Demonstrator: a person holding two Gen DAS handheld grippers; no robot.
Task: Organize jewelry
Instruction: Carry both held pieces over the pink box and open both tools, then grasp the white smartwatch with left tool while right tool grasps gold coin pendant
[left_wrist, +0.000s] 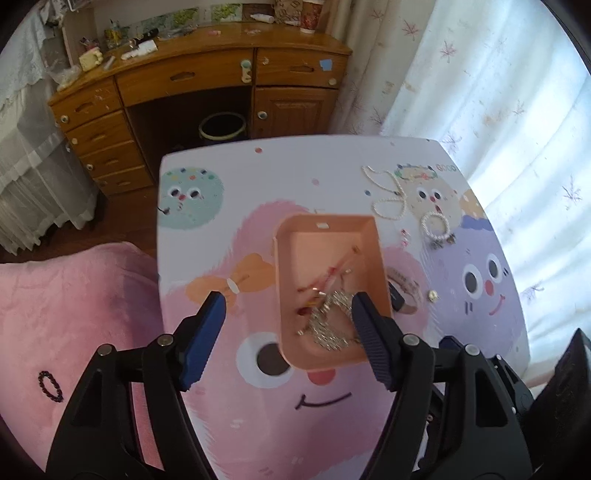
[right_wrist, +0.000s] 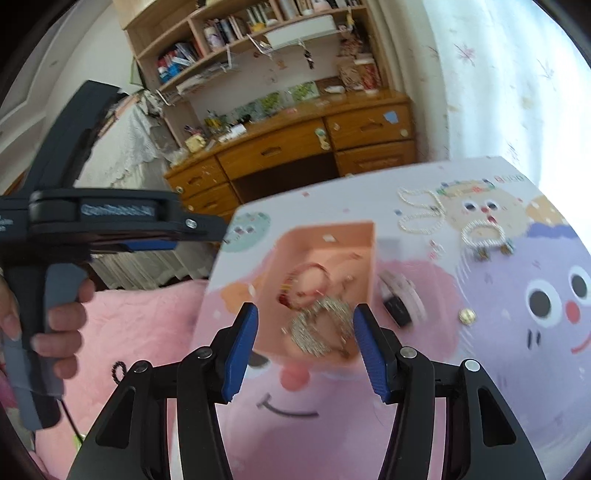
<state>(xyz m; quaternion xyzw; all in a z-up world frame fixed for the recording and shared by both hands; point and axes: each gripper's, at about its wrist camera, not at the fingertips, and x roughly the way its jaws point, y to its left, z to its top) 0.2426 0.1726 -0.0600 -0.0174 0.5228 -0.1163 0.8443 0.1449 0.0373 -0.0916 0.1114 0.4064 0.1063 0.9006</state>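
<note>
Blue-padded fingers of the left tool (left_wrist: 288, 306) stand apart over the desk (left_wrist: 207, 424), nothing between the pads, one pad over the near right part of a peach tray (left_wrist: 364, 236) and the other over the bare cartoon print to its left. Seen from the right wrist, the right tool (right_wrist: 304, 317) is likewise spread wide and grips nothing, its tips either side of the tray's near end. Inside the tray lies a silver chain (left_wrist: 332, 325) heaped at the near end, with a red bracelet (right_wrist: 306, 280) and a few small gold bits farther in. Just right of the tray sits a pale band with a dark clasp (left_wrist: 404, 295), and beyond that a small gold stud (left_wrist: 432, 294). Farther off, toward the desk's far right corner, a pearl necklace (left_wrist: 388, 199) lies in loose loops beside a pearl bracelet (left_wrist: 436, 225) with dark charms. Left of the desk, on a pink blanket (left_wrist: 74, 314), rests a dark beaded bracelet (left_wrist: 50, 386). A hand (right_wrist: 62, 325) grasps the handle of the left tool in the right wrist view. Behind everything stand a wooden dresser (left_wrist: 207, 81) and pale curtains (left_wrist: 498, 92).
</note>
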